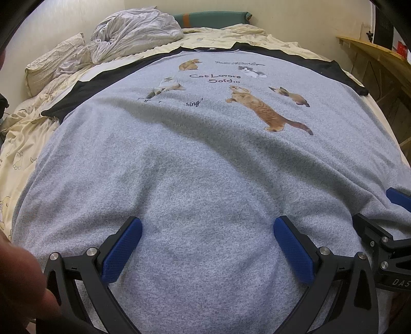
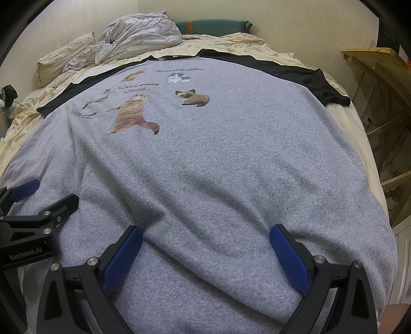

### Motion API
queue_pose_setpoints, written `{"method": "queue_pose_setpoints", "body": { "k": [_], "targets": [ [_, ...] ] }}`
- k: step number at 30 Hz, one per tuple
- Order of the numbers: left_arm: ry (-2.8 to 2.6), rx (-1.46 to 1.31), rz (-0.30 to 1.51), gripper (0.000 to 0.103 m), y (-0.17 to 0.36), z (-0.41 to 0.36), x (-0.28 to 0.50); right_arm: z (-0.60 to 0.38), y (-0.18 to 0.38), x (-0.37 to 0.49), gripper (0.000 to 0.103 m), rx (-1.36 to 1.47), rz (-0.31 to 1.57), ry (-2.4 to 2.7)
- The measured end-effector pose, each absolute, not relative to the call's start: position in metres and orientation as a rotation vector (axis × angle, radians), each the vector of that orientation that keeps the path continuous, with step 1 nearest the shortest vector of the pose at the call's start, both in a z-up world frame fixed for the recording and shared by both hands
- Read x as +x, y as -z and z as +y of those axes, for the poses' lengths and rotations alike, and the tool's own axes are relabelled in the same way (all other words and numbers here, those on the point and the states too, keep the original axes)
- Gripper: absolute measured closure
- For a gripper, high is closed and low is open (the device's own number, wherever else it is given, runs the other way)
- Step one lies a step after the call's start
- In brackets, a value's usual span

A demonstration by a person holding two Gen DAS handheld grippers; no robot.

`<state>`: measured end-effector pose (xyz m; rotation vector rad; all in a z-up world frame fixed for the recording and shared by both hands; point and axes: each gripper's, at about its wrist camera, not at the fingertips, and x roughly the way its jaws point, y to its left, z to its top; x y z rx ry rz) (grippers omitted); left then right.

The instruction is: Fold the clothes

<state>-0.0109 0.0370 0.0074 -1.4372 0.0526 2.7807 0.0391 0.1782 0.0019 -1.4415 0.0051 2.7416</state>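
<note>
A grey T-shirt [image 1: 205,167] [image 2: 218,159] with black sleeves and cat prints lies spread flat on the bed, neck at the far end. My left gripper [image 1: 206,231] stands open over the shirt's near hem part, blue pads wide apart, cloth under them but not pinched. My right gripper [image 2: 205,239] is open too, above the hem to the right of the left one. Each gripper shows in the other's view: the right gripper [image 1: 380,226] at the right edge, the left gripper [image 2: 43,203] at the left edge.
A crumpled white duvet [image 1: 133,33] and a pillow [image 1: 54,59] lie at the bed's far left. A green bolster [image 1: 213,18] sits by the wall. Cream sheet [image 1: 23,144] shows left of the shirt. Wooden shelving [image 2: 380,102] stands to the right. A hand [image 1: 18,269] is at lower left.
</note>
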Motion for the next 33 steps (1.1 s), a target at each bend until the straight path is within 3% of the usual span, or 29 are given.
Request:
{"method": "queue_pose_setpoints", "body": {
  "k": [33],
  "targets": [
    [-2.776,-1.434,0.054,0.0,-0.0068,0.0342,-0.0115,0.1773,-0.0011,0.0369,0.002,-1.444,0.004,-2.742]
  ]
}}
